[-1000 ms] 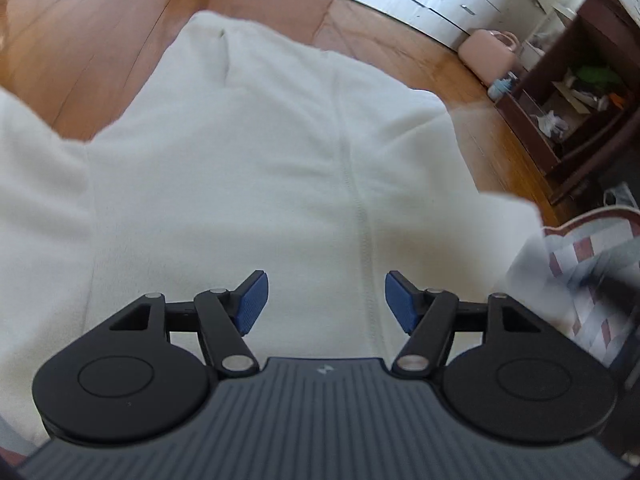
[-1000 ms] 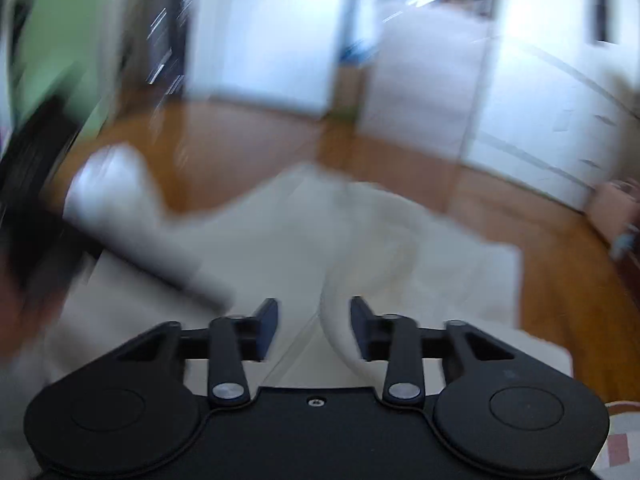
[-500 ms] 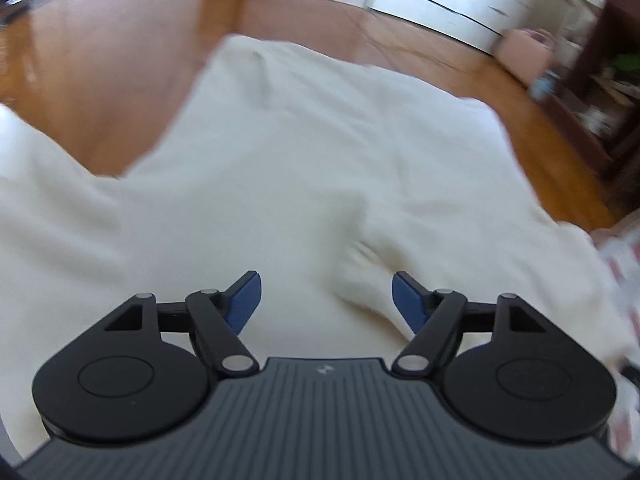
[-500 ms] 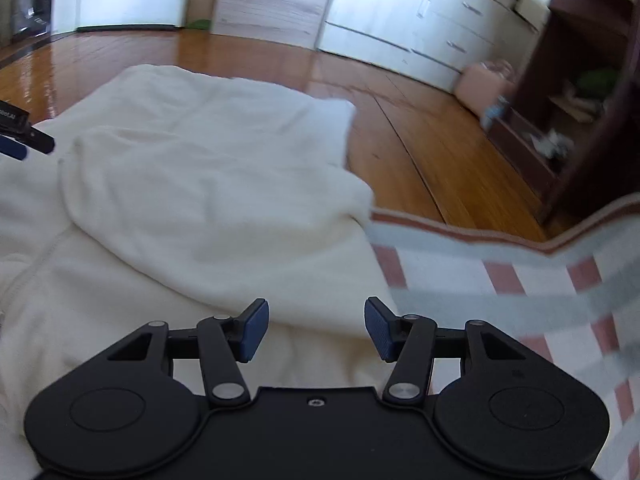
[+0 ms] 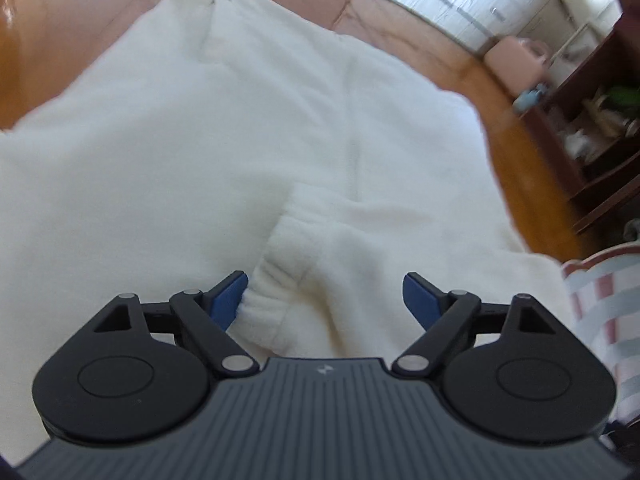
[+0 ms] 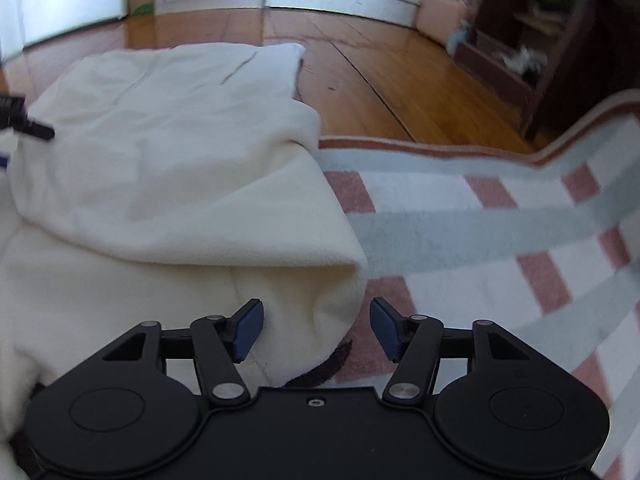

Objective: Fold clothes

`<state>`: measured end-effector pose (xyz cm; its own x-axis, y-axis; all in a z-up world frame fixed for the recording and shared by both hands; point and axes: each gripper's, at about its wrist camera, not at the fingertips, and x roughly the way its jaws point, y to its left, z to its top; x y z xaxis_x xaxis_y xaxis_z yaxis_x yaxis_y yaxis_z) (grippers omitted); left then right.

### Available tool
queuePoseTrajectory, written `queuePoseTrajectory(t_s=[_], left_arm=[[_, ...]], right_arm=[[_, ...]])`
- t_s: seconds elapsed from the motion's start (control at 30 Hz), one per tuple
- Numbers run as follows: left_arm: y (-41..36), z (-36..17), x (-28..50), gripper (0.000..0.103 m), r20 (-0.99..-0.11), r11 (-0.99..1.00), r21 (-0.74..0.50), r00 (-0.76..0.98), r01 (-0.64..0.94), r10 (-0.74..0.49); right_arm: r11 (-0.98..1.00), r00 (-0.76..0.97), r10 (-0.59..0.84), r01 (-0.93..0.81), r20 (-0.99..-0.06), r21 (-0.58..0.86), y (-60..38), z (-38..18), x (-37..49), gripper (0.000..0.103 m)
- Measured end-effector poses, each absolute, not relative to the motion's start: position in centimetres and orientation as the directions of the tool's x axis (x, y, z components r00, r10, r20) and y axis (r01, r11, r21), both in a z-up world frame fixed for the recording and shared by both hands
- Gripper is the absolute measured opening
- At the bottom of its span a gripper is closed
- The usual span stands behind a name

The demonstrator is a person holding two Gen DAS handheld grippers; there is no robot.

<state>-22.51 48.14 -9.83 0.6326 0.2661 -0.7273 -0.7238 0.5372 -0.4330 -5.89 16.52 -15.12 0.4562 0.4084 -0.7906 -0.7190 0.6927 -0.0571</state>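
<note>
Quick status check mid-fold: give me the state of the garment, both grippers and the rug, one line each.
White fleece garment: spread across floor and rug, one sleeve folded over the body.
Sleeve cuff: lying between the left jaws, not pinched.
Left gripper: jaws opening, holding nothing.
Right gripper: jaws opening, folded edge between them, unpinched.
Striped rug: flat, far edge curled up.

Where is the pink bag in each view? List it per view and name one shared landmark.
Left wrist: pink bag upper right, on the wooden floor beside the dark shelf unit.
Right wrist: pink bag top, right of centre, against the white cabinets.
Shared landmark: the white fleece garment.
</note>
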Motion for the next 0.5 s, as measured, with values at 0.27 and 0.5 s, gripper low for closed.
queuePoseTrajectory(t_s=[0.27, 0.5], left_arm=[[45.6, -3.6, -24.9, 0.032, -0.643, 0.544, -0.382, 0.638, -0.747, 0.424], [44.2, 0.7, -30.2, 0.035, -0.692, 0.589, -0.127, 0.497, -0.798, 0.524]], right_arm=[[0.739, 0.403, 0.452, -0.669, -0.796, 0.081, 15.9, -17.1, -4.2, 0.068], [0.745, 0.467, 0.468, -0.665, -0.750, 0.051, 14.9, -17.5, -4.9, 0.064]])
